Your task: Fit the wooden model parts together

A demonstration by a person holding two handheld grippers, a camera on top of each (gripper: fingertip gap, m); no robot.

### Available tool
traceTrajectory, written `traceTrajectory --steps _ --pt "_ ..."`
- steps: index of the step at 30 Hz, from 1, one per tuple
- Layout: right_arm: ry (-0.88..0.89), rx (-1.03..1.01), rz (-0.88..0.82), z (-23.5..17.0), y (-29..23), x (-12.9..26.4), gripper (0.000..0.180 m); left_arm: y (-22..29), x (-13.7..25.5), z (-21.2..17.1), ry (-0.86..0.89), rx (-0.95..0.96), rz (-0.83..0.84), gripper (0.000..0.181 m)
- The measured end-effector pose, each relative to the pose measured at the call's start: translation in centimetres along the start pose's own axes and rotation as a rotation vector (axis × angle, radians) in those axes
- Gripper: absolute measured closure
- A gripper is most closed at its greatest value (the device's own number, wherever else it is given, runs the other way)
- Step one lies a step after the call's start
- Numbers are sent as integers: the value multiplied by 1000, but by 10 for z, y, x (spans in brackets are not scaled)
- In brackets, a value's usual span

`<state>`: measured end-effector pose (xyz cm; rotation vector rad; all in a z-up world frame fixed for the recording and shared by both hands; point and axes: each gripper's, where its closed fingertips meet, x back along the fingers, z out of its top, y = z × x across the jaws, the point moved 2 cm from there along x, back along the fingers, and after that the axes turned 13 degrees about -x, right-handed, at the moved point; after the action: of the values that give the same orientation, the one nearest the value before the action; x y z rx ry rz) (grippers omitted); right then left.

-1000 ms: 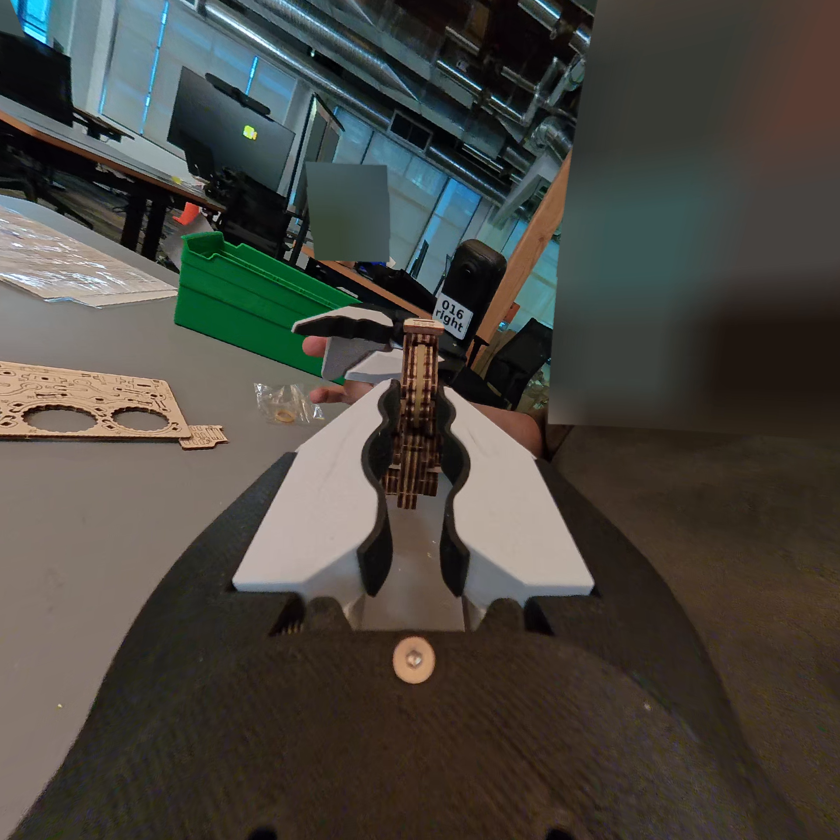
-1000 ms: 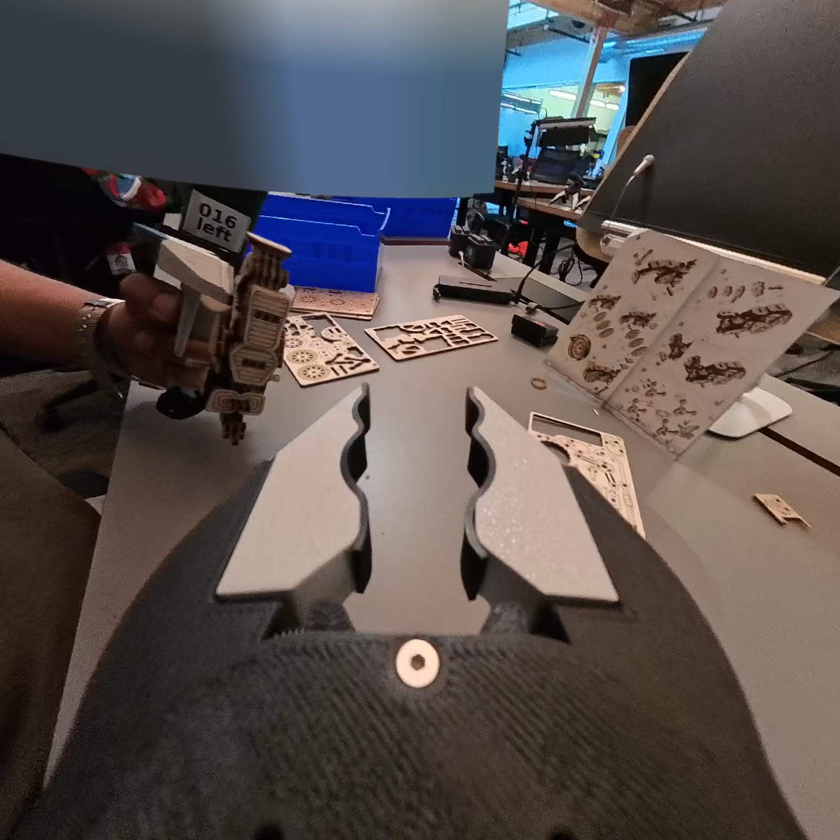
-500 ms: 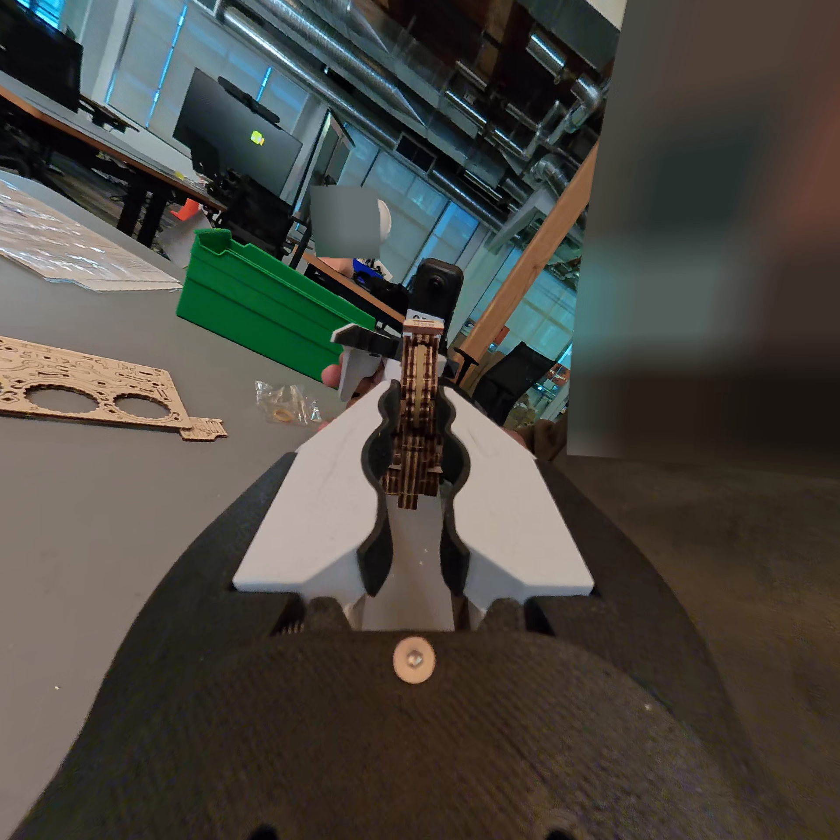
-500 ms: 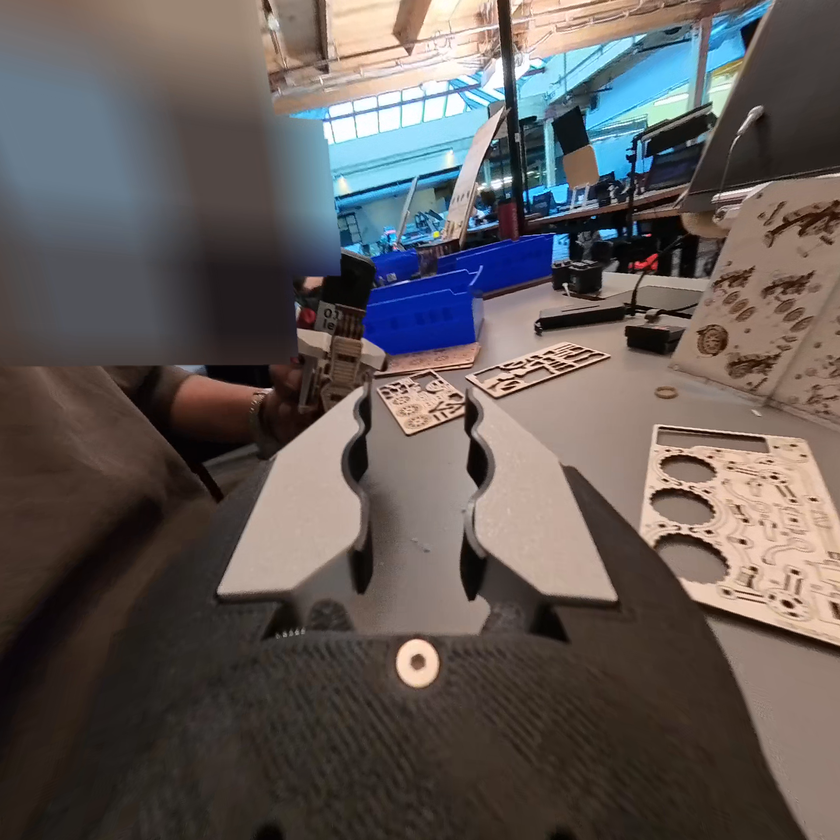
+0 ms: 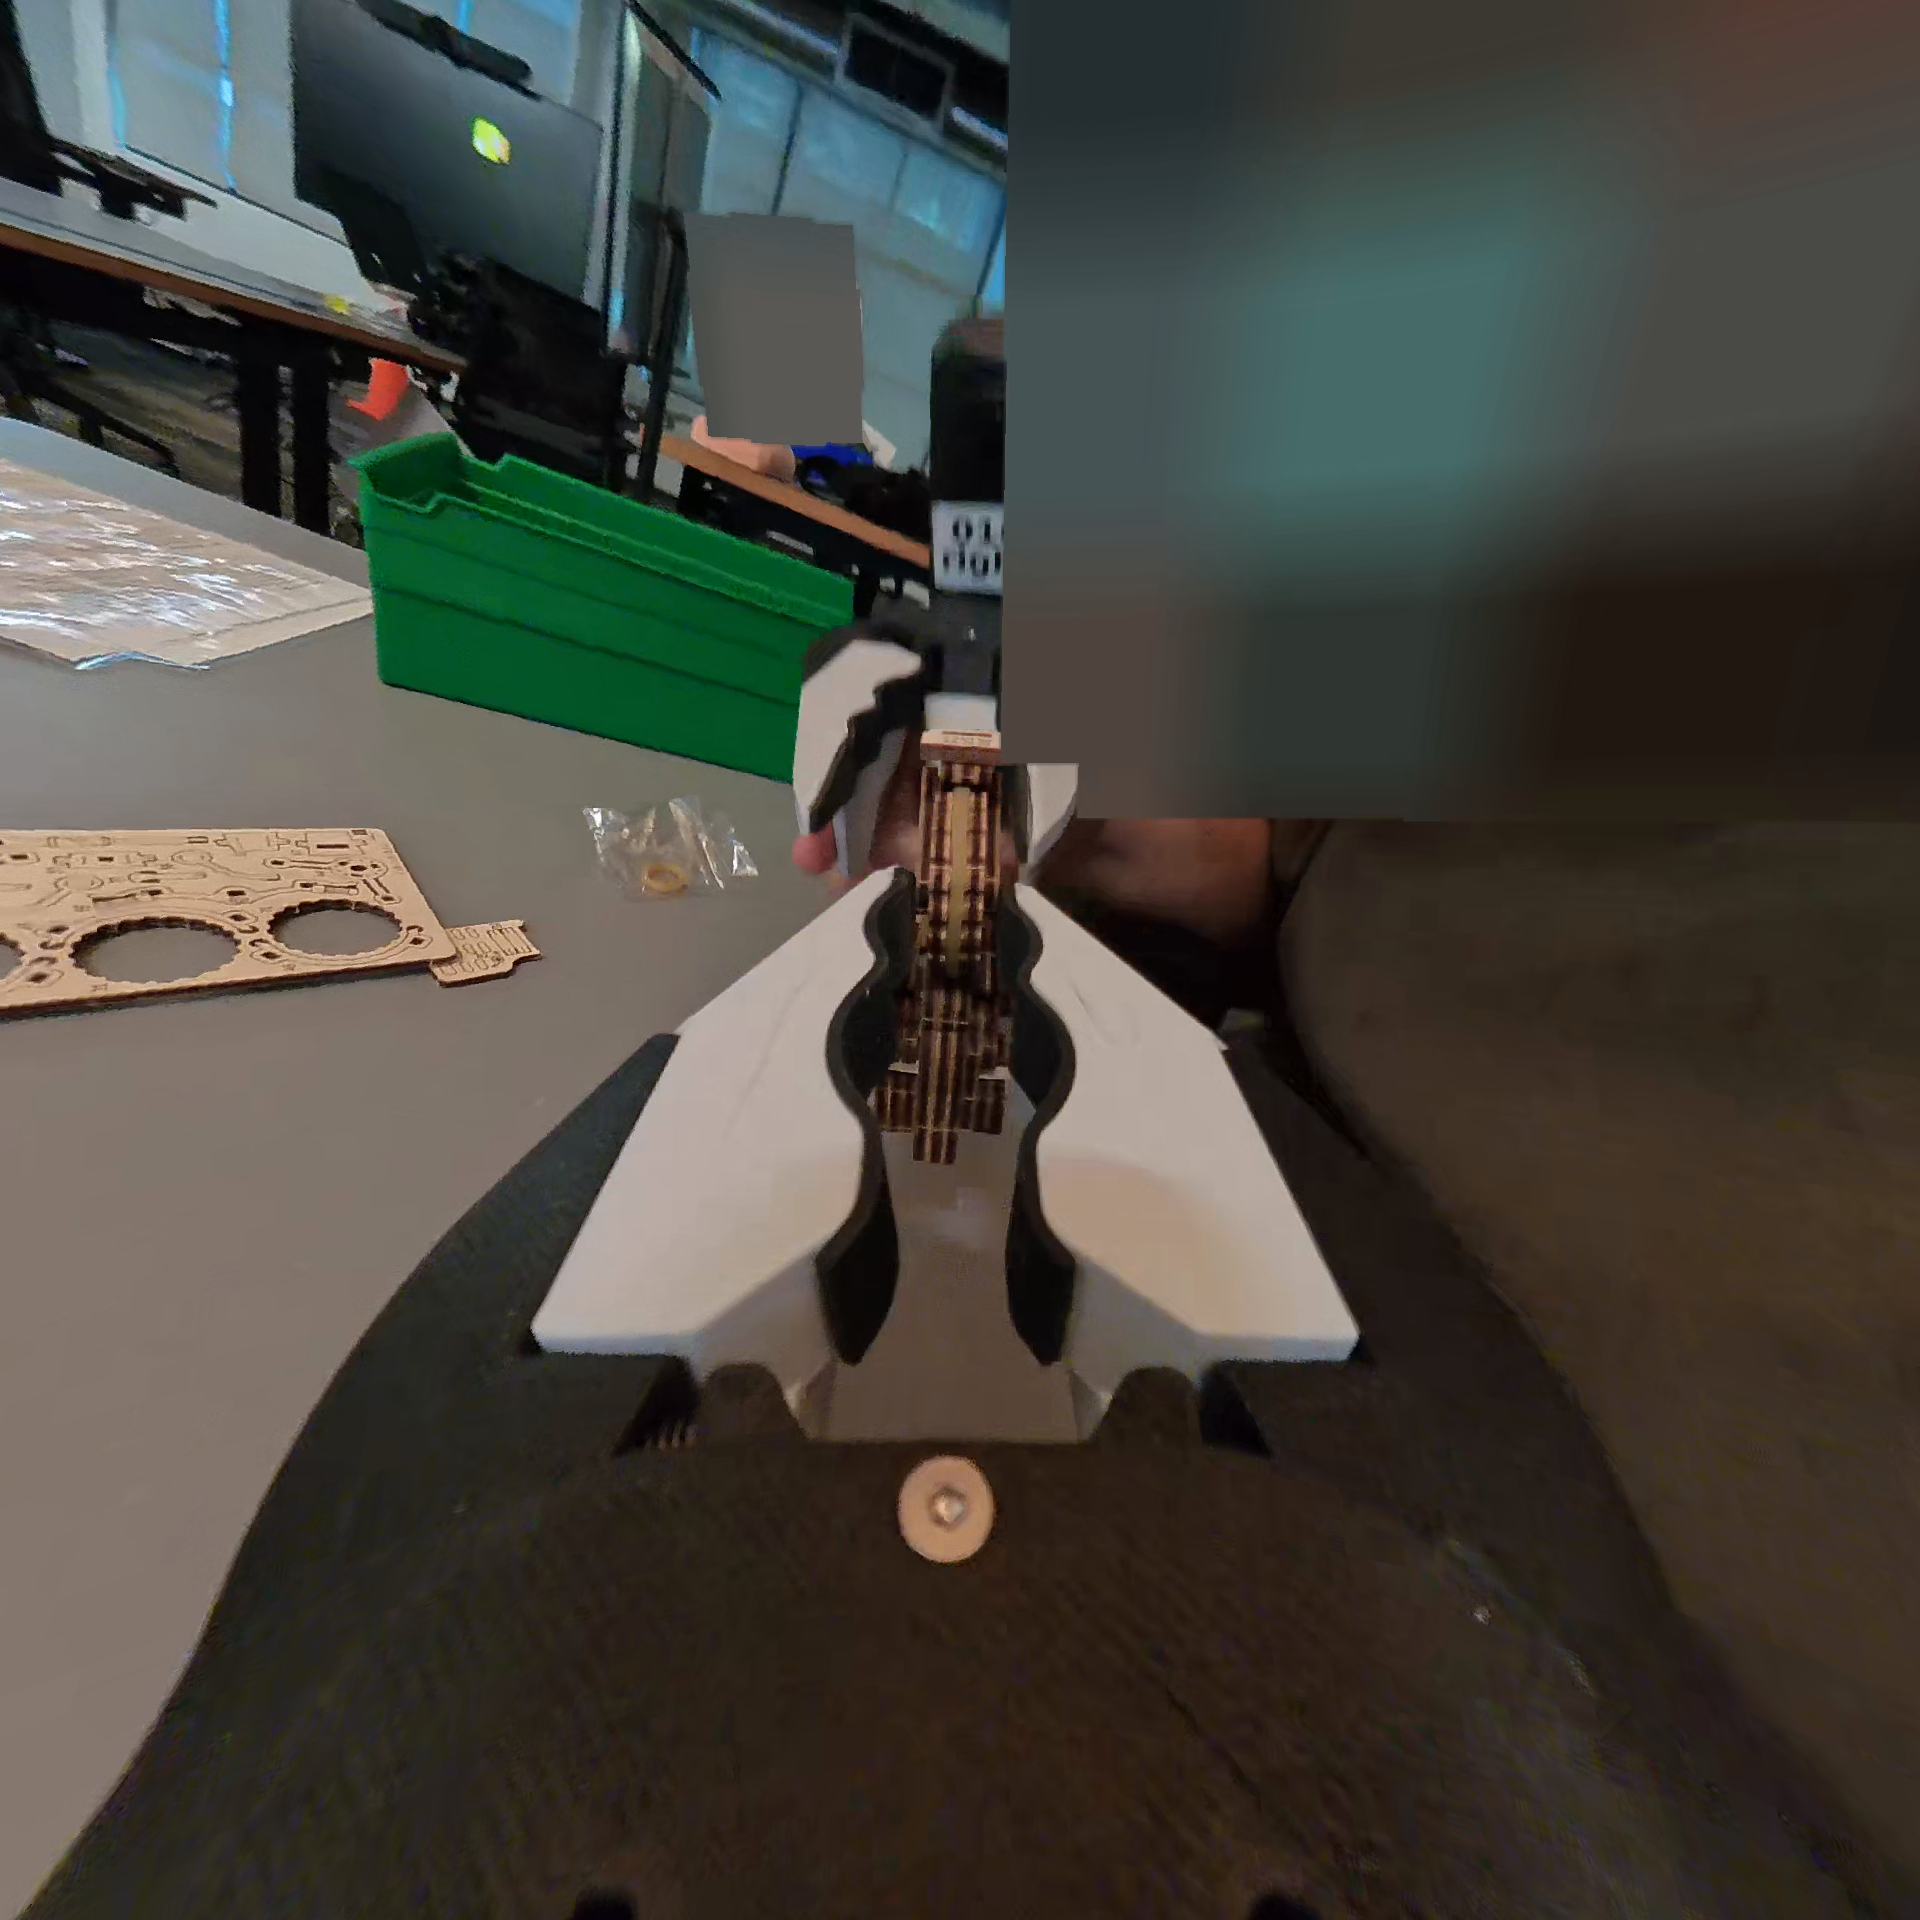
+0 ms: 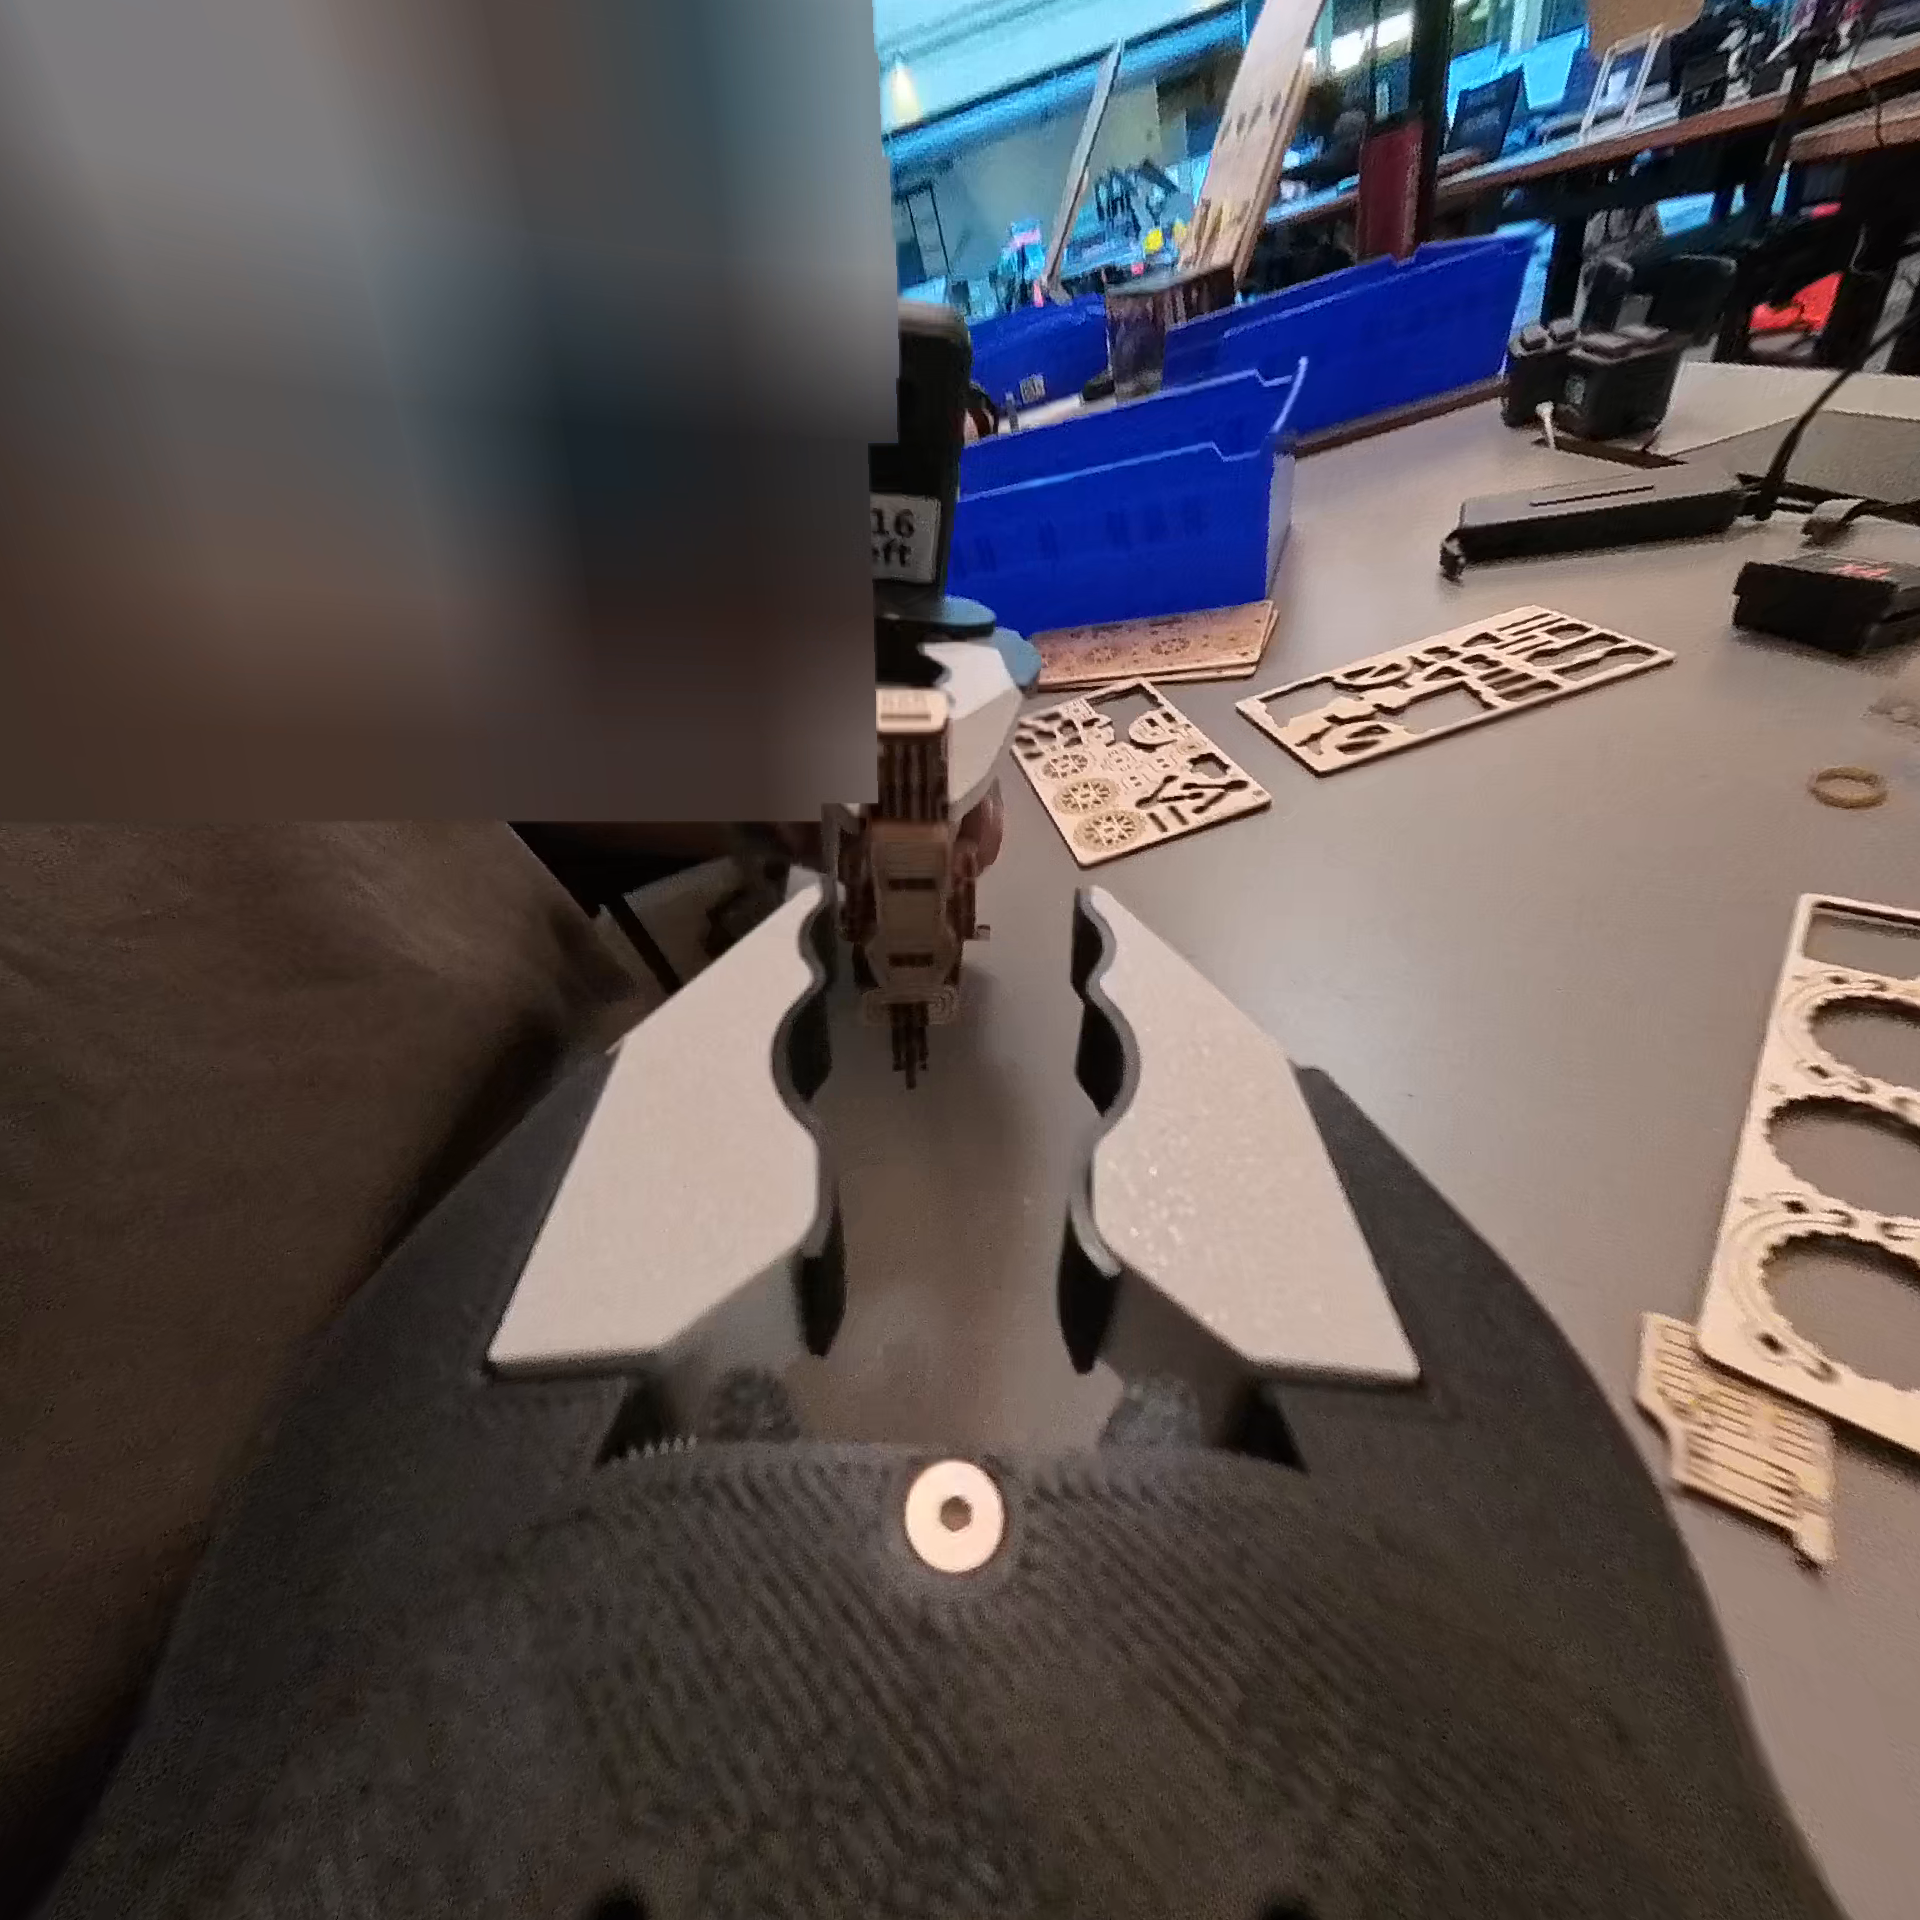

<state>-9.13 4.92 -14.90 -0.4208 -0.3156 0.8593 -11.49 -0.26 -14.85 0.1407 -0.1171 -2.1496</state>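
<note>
My left gripper (image 5: 954, 914) is shut on a small layered wooden model (image 5: 954, 997), held upright between its pads above the grey table. In the right wrist view the same model (image 6: 909, 904) hangs from the left gripper (image 6: 961, 727) and sits between the tips of my right gripper (image 6: 951, 914), closer to the left finger. The right gripper is open and empty, and I cannot tell if it touches the model. Its fingers (image 5: 847, 727) show just behind the model in the left wrist view.
A green bin (image 5: 582, 613), a wooden part sheet (image 5: 208, 914) and a small plastic bag (image 5: 670, 857) lie left. Blue bins (image 6: 1122, 509), more part sheets (image 6: 1132, 769) (image 6: 1455, 686) (image 6: 1849, 1143), a loose wooden piece (image 6: 1735, 1444) and a ring (image 6: 1849, 787) lie right. A person's torso is close. The tips of both grippers are at nearly the same place. Between my right fingertips and the loose wooden piece (image 6: 1735, 1444) there is roughly 15 cm. My left wrist view (image 5: 492, 944) looks at it from another angle.
The right gripper has swung round to face the left one and come close, so the model now sits between its open fingertips. The left gripper still holds the model.
</note>
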Motion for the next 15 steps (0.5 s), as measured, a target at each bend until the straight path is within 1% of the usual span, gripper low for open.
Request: traceTrajectory --steps 2,4,7,9,11,15 --pt "-57 27 -9 1 -5 4 137 5 0 -5 -70 -113 -8 167" --pt "-133 60 -13 -2 -13 7 138 11 0 -8 -139 -290 16 167" --pt "-208 195 -78 -7 -17 12 142 23 -6 -16 -271 -558 55 167" --pt "-231 275 -110 -8 -19 15 144 25 -10 -26 -358 -699 83 167" --pt "-234 313 -93 -8 -24 16 146 27 -14 -32 -385 -758 89 167" --pt "-281 384 -99 -17 -22 16 146 23 -14 -31 -375 -741 113 167"
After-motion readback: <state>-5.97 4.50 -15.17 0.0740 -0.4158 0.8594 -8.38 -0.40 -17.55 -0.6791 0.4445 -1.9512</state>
